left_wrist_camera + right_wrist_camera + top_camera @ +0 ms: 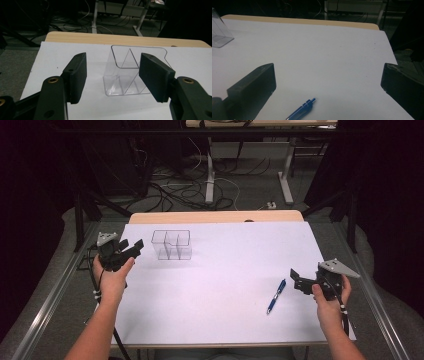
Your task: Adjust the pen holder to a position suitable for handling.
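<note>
A clear plastic organizer (171,245) with several compartments stands upright on the white sheet at the back left. My left gripper (134,247) hovers just left of it, open, with nothing between its jaws. In the left gripper view the organizer (130,75) stands a little beyond the gripper (113,65), framed by the two pads without touching them. A blue pen (276,296) lies on the sheet at the front right. My right gripper (296,281) is held just right of it, open wide and empty. In the right gripper view the pen (302,110) lies low between the jaws of the gripper (328,72).
A white sheet (225,320) covers most of the wooden table (215,216), whose bare strip runs along the far edge. Metal rails flank both sides. Beyond the table are cables and table legs on the floor. A corner of the organizer (219,32) is at the far left of the right gripper view.
</note>
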A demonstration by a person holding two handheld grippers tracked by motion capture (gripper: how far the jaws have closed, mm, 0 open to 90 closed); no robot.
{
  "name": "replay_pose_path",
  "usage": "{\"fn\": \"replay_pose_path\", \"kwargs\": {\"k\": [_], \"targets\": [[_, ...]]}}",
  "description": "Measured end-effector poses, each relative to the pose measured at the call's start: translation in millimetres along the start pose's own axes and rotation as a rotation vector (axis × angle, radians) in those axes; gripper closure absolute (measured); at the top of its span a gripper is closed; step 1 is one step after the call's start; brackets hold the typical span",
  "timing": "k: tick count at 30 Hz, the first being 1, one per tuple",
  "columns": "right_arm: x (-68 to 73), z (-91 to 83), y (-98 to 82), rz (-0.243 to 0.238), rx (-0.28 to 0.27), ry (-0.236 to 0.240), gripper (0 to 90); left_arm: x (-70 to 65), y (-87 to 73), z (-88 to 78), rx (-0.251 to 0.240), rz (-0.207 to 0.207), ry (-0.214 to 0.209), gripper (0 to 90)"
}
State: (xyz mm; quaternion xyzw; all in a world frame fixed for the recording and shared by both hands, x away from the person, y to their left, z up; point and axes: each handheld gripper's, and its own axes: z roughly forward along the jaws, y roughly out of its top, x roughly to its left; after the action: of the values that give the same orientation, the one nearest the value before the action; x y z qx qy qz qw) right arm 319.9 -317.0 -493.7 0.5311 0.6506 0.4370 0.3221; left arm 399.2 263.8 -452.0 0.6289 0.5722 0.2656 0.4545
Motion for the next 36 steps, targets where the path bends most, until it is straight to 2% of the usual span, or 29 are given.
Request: {"fn": "replay_pose_path", "kwargs": {"k": [3, 4, 5, 8, 13, 15, 16, 17, 18, 20, 21, 22, 23, 24, 25, 28, 30, 34, 36], "targets": [[0.5, -1.8, -0.3, 0.013, 0.021, 0.005, 0.0, -3.0, 14.5, 8.0, 0.033, -0.029, -0.023, 39.5], [0.5, -1.8, -0.3, 0.013, 0.021, 0.005, 0.0, -3.0, 14.5, 8.0, 0.033, -0.029, -0.023, 39.5], [0.5, 0.2, -1.1, 0.011, -0.009, -0.007, 0.0, -4.0, 17.9, 10.7, 0.041, -0.038, -0.029, 39.5], [-0.4, 0.3, -0.9, 0.013, 0.000, 0.001, 0.0, -6.6, 27.0, 19.1, 0.057, -0.049, -0.038, 39.5], [-0.4, 1.2, -1.4, 0.020, 0.008, 0.003, 0.0, -10.3, 37.0, 34.0, 0.076, -0.024, -0.022, 40.4], [-1.1, 2.3, -1.8, 0.020, -0.003, 0.003, 0.0, -9.5, 39.8, 39.5, 0.086, -0.015, -0.018, 43.9], [-1.0, 1.5, -1.6, 0.026, 0.012, 0.006, 0.0, -8.8, 40.4, 42.4, 0.080, -0.012, -0.018, 45.9], [-1.3, 2.0, -1.7, 0.026, 0.010, 0.007, 0.0, -8.3, 40.9, 44.6, 0.080, -0.008, -0.010, 48.4], [-2.3, 2.9, -2.0, 0.019, 0.008, 0.009, 0.0, -7.8, 41.3, 46.8, 0.080, -0.002, 0.001, 55.2], [-2.4, 3.4, -2.3, 0.019, 0.006, 0.004, 0.0, -6.8, 42.0, 51.1, 0.080, 0.013, 0.020, 58.1], [-2.4, 4.5, -2.8, 0.021, 0.011, 0.010, 0.0, -5.8, 42.2, 54.1, 0.078, 0.015, 0.018, 65.6], [-2.4, 4.5, -2.8, 0.021, 0.011, 0.010, 0.0, -4.5, 42.6, 57.0, 0.084, 0.014, 0.009, 65.6], [-2.4, 5.7, -2.8, 0.014, 0.017, 0.016, 0.0, -3.3, 42.8, 60.2, 0.092, 0.007, 0.000, 71.8], [-1.9, 6.1, -2.8, 0.015, 0.021, 0.017, 0.0, -1.2, 42.7, 67.5, 0.105, -0.005, -0.009, 74.7], [-1.9, 6.1, -2.8, 0.015, 0.021, 0.017, 0.0, -1.2, 42.7, 67.5, 0.105, -0.005, -0.009, 77.2], [-1.4, 7.5, -2.9, 0.009, 0.026, 0.022, 0.0, 4.1, 41.6, 77.5, 0.142, -0.043, -0.050, 82.3], [-2.1, 8.1, -3.4, 0.007, 0.035, 0.023, 0.0, 7.2, 39.7, 82.3, 0.141, -0.057, -0.046, 88.4], [-3.4, 8.9, -4.5, 0.015, 0.041, 0.023, 0.0, 15.0, 35.8, 91.4, 0.175, -0.085, -0.072, 90.0], [-3.1, 9.7, -5.0, 0.022, 0.034, 0.023, 0.0, 18.0, 33.5, 96.1, 0.183, -0.065, -0.068, 90.0]]}}
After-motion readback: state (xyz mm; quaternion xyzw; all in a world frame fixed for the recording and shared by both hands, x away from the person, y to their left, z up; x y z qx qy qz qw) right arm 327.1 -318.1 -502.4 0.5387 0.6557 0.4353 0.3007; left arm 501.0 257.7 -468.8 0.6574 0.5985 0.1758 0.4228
